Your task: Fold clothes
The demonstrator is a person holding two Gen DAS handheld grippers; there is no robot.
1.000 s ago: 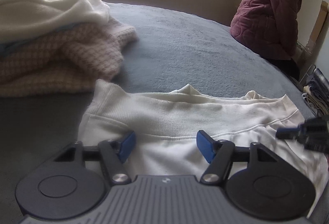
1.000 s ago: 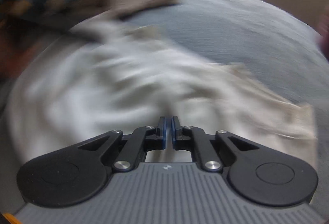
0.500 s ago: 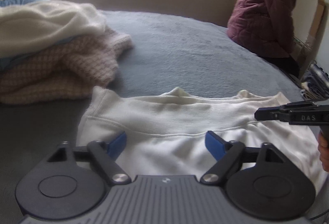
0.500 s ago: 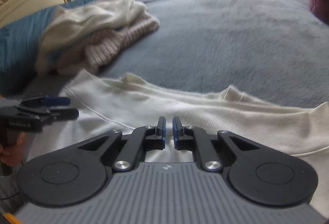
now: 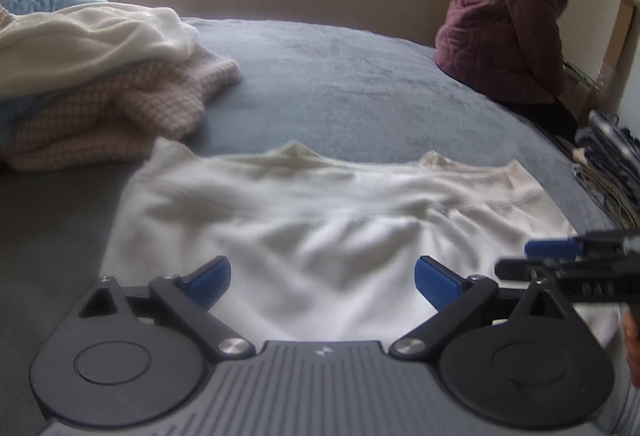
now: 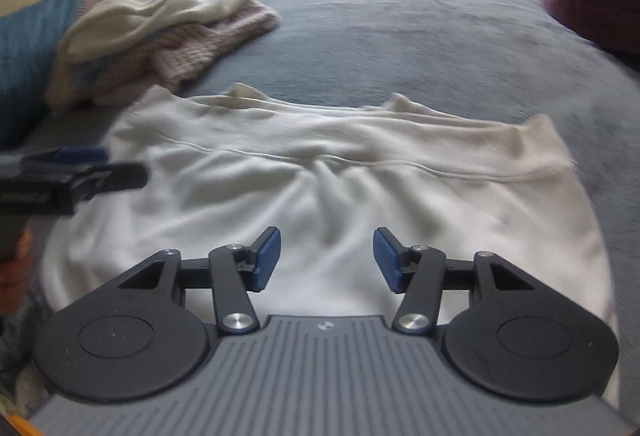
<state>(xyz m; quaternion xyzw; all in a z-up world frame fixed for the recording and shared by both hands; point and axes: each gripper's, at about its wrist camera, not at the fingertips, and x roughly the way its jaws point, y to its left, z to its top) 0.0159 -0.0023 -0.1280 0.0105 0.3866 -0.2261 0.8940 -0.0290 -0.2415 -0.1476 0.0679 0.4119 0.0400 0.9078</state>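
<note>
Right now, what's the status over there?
Left gripper open, right gripper open, both empty. White shirt flat on bed, wrinkled. Clothes pile alongside, clear.

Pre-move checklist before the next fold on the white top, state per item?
1. Left hand-held gripper open, nothing between its fingers: ok.
2. Right hand-held gripper open, nothing held: ok.
3. White long knit top lying flat on the grey-blue bed cover: not ok, creases run across its middle.
4. Pile of cream and beige knitwear apart from the top: cannot tell, its edge sits very close to the top's far left corner.
5. Person in a maroon quilted jacket away from the garment: ok, sitting at the bed's far edge.
6. Near hem visible for a grasp: cannot tell, hidden behind both gripper bodies.
</note>
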